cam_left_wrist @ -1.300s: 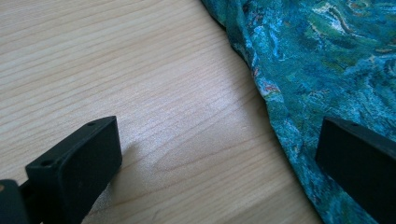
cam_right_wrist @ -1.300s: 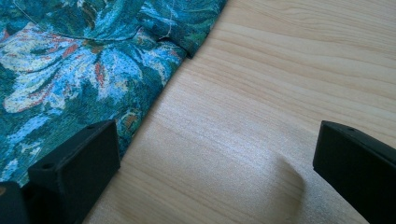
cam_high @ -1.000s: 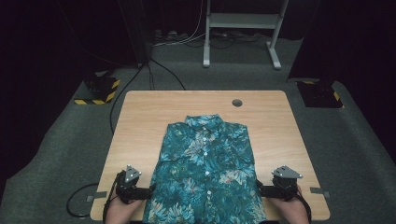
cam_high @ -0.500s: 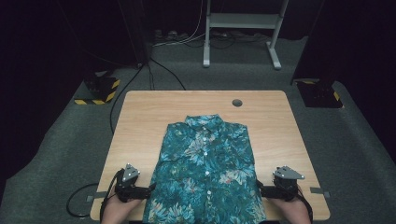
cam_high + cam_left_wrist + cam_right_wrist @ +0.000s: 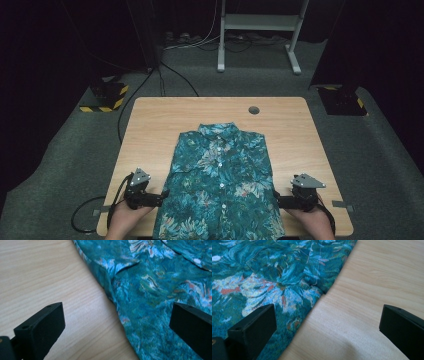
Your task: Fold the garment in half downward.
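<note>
High view: floral shirt (image 5: 220, 185) lies flat at bottom centre of the tabletop (image 5: 150, 125). My left gripper (image 5: 161, 197) and right gripper (image 5: 276, 201) have jaws wide open. Soft, floppy fabric, so I'd pinch the side hems.

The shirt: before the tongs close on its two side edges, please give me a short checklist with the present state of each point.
1. Left tongs open, jaws wide apart: ok.
2. Right tongs open: ok.
3. Shirt edge lies between the left jaws, one jaw over cloth, one over the table: ok.
4. Shirt edge lies between the right jaws likewise: ok.
5. Shirt lies flat, buttoned, collar at the far end: ok.
6. Jaws low enough to catch the cloth: cannot tell.
</note>
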Available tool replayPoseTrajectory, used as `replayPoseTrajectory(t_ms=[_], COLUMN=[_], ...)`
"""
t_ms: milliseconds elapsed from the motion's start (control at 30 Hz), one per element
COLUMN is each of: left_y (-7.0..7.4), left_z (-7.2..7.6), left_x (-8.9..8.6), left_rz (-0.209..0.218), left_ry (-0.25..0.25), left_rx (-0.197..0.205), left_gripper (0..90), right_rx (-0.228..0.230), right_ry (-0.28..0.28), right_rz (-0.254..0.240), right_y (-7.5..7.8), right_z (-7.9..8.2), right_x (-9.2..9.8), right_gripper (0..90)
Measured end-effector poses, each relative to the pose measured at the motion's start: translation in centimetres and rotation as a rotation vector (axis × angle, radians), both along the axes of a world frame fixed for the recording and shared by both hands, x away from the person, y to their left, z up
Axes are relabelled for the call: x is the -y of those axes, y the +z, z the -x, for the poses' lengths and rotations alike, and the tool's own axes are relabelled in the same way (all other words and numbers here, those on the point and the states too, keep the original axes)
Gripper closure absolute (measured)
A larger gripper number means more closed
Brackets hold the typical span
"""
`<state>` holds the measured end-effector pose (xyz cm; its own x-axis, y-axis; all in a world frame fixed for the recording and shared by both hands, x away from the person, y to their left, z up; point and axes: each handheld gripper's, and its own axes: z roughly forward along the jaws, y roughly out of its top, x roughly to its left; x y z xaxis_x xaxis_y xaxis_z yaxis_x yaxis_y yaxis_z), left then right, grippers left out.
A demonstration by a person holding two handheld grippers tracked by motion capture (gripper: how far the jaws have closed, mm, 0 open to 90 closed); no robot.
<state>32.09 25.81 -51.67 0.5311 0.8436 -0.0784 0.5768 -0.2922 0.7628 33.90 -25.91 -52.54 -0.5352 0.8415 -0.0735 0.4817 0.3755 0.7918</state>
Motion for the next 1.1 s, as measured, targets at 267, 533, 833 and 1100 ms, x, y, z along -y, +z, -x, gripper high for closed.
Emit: replayPoseTrajectory(t_ms=[267,533,833,1100], left_y=[0.8,1.6,1.5,1.8], left_z=[-1.0,-1.8,-2.9,-4.9], left_x=[0.1,0.0,-0.1,0.6], left_rz=[0.027,0.016,0.024,0.014], left_ry=[-0.01,-0.005,0.003,0.004], left_rx=[-0.007,-0.012,-0.044,-0.052], left_gripper=[0.8,0.6,0.8,0.9], right_rx=[-0.002,-0.014,-0.024,-0.024], right_ry=[0.004,0.019,0.036,0.039], right_rz=[-0.027,-0.043,-0.062,-0.075], right_y=[1.0,1.7,2.7,3.3], right_z=[-0.9,-1.7,-3.0,-4.5], right_x=[-0.3,-0.8,-2.0,-2.7], right_gripper=[0.7,1.0,1.1,0.8])
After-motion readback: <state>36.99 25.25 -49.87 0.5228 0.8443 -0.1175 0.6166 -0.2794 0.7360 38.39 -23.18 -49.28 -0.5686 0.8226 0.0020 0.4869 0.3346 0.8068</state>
